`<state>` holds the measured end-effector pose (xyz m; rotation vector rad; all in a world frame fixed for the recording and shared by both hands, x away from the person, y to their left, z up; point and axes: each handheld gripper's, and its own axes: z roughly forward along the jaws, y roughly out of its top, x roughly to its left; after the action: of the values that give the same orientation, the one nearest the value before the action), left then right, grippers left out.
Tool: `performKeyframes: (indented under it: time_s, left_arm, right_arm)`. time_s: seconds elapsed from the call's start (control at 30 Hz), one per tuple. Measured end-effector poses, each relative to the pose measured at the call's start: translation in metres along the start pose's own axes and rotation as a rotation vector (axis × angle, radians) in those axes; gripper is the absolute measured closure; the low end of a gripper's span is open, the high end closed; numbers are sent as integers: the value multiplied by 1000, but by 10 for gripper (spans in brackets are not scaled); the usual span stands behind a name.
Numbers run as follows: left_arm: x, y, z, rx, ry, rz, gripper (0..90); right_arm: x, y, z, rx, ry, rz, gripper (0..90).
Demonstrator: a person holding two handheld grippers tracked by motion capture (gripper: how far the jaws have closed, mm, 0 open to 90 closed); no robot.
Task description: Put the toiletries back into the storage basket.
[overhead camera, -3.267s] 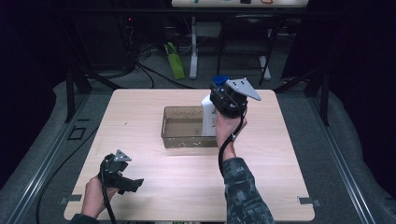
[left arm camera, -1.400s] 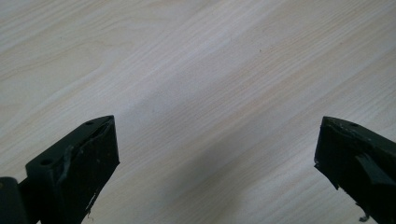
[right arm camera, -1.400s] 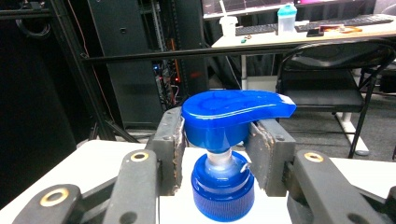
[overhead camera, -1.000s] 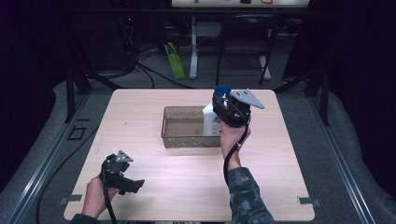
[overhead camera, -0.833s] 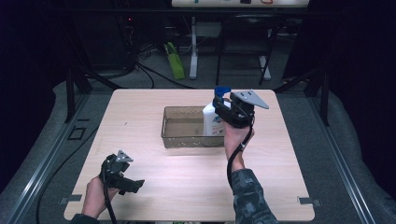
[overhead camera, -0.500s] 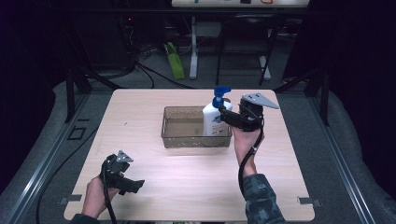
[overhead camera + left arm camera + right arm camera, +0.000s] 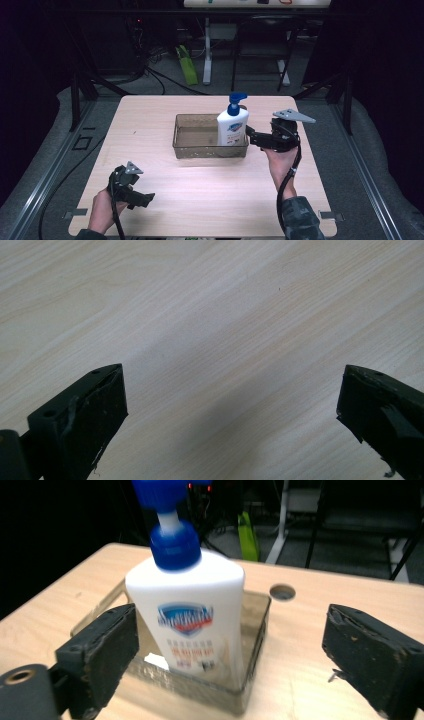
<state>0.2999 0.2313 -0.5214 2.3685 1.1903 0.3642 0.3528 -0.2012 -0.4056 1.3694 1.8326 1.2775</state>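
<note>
White plastic pump bottle [image 7: 232, 126] upright in clear rectangular bin [image 7: 191, 148]; right gripper [image 7: 253, 137] fingers just opened, L gripper [image 7: 146, 199] fingers apart.

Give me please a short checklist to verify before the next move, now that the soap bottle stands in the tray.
1. Soap bottle upright in tray, at its right end: ok.
2. Right tool open, jaws just opened, off the bottle: ok.
3. Right tool outside the tray, beside it: ok.
4. Left tool open, nothing held: ok.
5. Bottle base flat on the tray floor: cannot tell.
</note>
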Motion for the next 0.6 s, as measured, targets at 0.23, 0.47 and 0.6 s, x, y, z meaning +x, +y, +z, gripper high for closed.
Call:
performKeyframes:
  time_s: [0.23,0.47,0.6]
  left_arm:
    - [0,0,1,7,-1,1,0]
    - [-1,1,2,17,5,8,0]
    - [-1,1,2,20,4,6,0]
  right_arm:
    - [-11,-18,-15,86,16,-13,40]
    - [-19,-40,-27,153,18,-19,20]
    - [-22,-55,-35,195,11,-32,8]
